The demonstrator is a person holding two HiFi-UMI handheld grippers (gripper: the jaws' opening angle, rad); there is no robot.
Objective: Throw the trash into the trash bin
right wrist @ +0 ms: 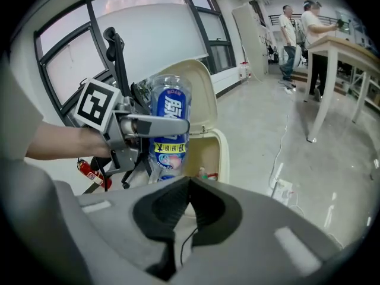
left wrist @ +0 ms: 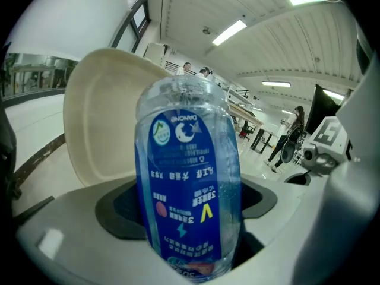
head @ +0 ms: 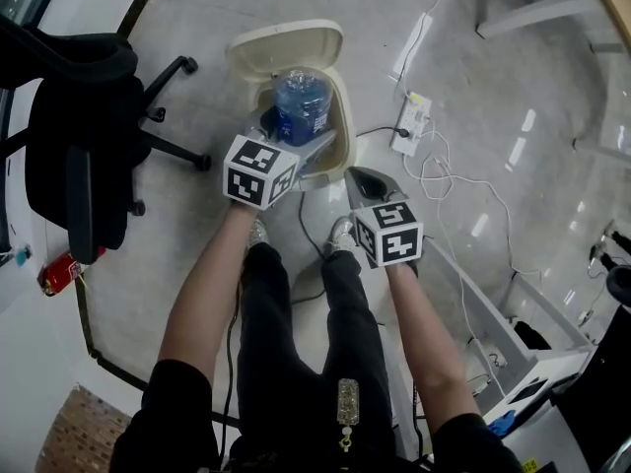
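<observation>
My left arm stretches toward 12 o'clock, and my left gripper (head: 294,148) clamps the water bottle (head: 301,106) right over the open trash bin (head: 342,131), whose lid (head: 286,45) is tipped back. My right forearm reaches forward too. My right gripper (head: 367,180) hangs at the bin's 5 o'clock, jaws pressed together on nothing.

From the head view the clear plastic water bottle with a blue label (head: 301,106) covers most of the opening of the cream plastic trash bin (head: 344,126), hiding what lies inside. The black office chair (head: 74,136) is cut by the left edge. In the left gripper view the bottle's lower end runs off the bottom edge.
</observation>
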